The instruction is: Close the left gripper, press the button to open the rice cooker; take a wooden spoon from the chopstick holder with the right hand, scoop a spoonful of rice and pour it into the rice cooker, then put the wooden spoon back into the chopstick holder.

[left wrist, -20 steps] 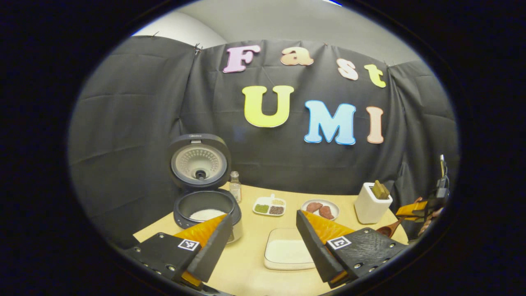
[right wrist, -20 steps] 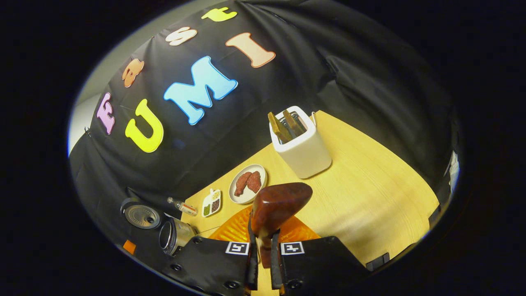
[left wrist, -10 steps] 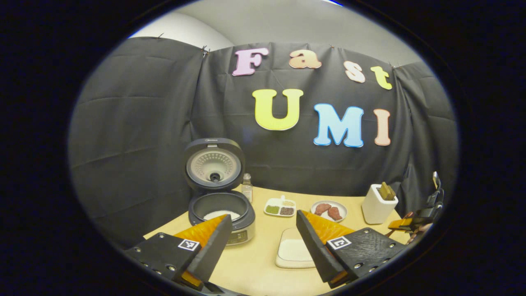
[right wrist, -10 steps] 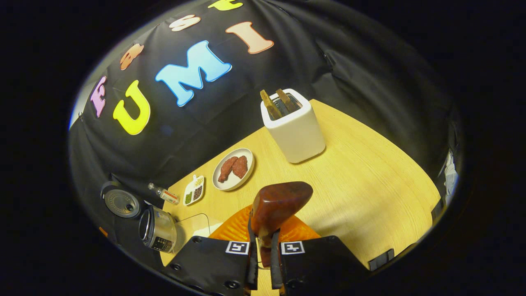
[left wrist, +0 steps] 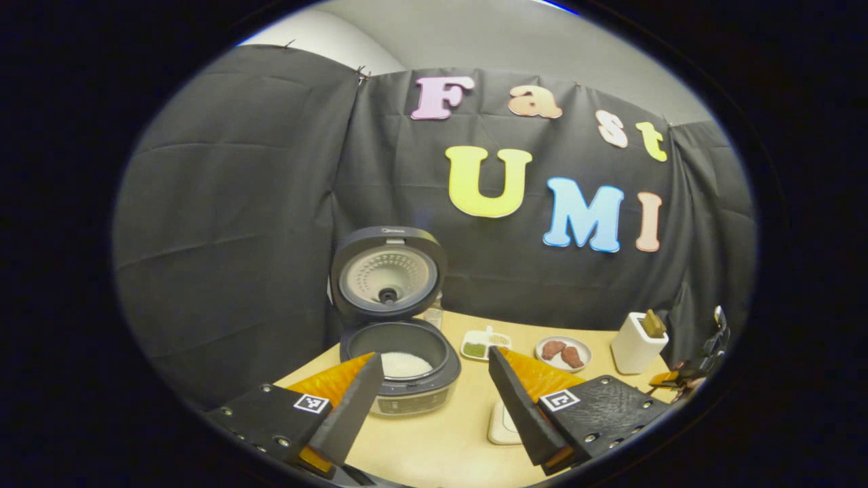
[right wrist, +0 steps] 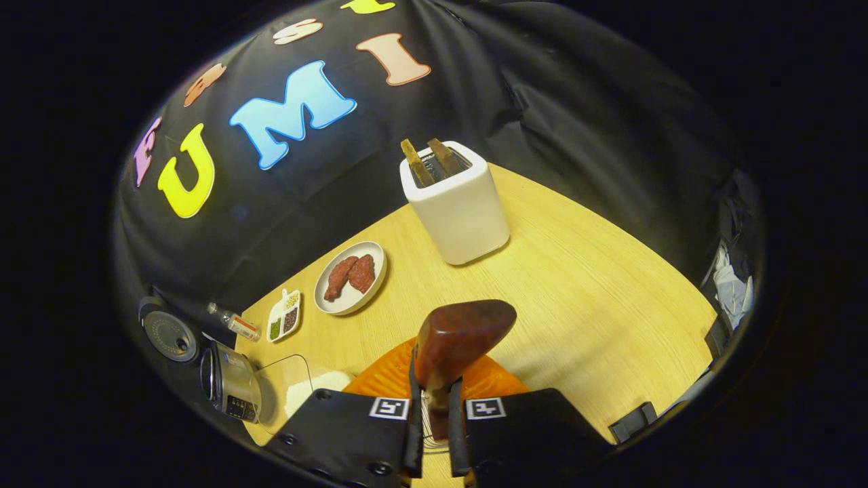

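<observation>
The rice cooker [left wrist: 400, 379] stands open, its lid [left wrist: 388, 274] upright and white rice [left wrist: 405, 364] in the pot. My left gripper [left wrist: 435, 354] hovers open just in front of it, holding nothing. My right gripper [right wrist: 432, 400] is shut on the wooden spoon [right wrist: 461, 335], whose dark bowl sticks out ahead of the fingers above the table. The white chopstick holder [right wrist: 456, 203] stands beyond it with two wooden handles [right wrist: 427, 156] in it. In the left gripper view the holder [left wrist: 637, 351] is at the far right, with the right gripper [left wrist: 685, 376] beside it.
A plate of meat [right wrist: 350, 276], a divided condiment dish [right wrist: 285, 315] and a small bottle [right wrist: 234, 322] line the back of the wooden table [right wrist: 597, 298]. A dish of rice [right wrist: 302, 393] sits beside the cooker [right wrist: 227, 386]. Black cloth walls the table.
The left gripper has shifted so the cooker sits nearer the middle of its view. The right gripper, still holding the spoon, has drawn back from the chopstick holder.
</observation>
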The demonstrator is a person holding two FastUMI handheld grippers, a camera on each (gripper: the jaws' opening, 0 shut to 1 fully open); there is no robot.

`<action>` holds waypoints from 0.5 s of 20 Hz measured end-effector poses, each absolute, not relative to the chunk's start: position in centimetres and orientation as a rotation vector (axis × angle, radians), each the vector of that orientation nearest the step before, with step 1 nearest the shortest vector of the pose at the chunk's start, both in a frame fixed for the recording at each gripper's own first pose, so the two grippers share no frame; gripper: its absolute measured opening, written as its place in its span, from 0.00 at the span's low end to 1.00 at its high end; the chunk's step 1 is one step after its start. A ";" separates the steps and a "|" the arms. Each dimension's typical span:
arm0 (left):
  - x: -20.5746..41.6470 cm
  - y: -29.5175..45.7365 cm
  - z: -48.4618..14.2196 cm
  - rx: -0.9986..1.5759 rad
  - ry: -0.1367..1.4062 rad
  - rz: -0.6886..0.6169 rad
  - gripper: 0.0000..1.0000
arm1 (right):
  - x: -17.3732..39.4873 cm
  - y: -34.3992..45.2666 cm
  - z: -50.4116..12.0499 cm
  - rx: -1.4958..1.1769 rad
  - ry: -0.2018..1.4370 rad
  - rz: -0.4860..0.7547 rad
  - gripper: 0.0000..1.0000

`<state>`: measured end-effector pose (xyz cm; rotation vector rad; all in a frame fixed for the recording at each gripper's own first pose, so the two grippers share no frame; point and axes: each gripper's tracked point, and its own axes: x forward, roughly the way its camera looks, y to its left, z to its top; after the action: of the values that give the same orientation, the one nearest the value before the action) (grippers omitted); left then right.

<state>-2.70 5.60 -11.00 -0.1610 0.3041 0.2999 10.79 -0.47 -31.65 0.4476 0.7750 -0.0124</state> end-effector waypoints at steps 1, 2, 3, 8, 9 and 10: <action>-2.6 6.8 -11.0 -0.158 0.304 0.310 0.97 | 10.4 -0.2 -32.0 0.451 0.790 -0.016 0.18; -2.5 7.9 -11.0 -0.157 0.299 0.316 0.96 | 10.2 0.4 -32.1 0.469 0.803 -0.014 0.15; -2.1 8.9 -10.8 -0.158 0.290 0.315 0.98 | 10.2 0.6 -31.8 0.481 0.791 -0.020 0.21; 0.1 13.5 -7.6 -0.152 0.222 0.319 0.98 | 10.2 1.2 -30.3 0.504 0.752 -0.064 0.61; 0.7 14.5 -6.3 -0.155 0.194 0.321 0.96 | 9.8 1.0 -30.3 0.500 0.745 -0.085 0.83; 1.5 15.4 -4.8 -0.151 0.168 0.316 0.97 | 9.5 0.6 -30.0 0.493 0.738 -0.106 0.92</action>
<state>1.53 15.37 -4.81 -0.1511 0.1678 0.3163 9.45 0.55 -30.02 0.4931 0.7384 -0.1062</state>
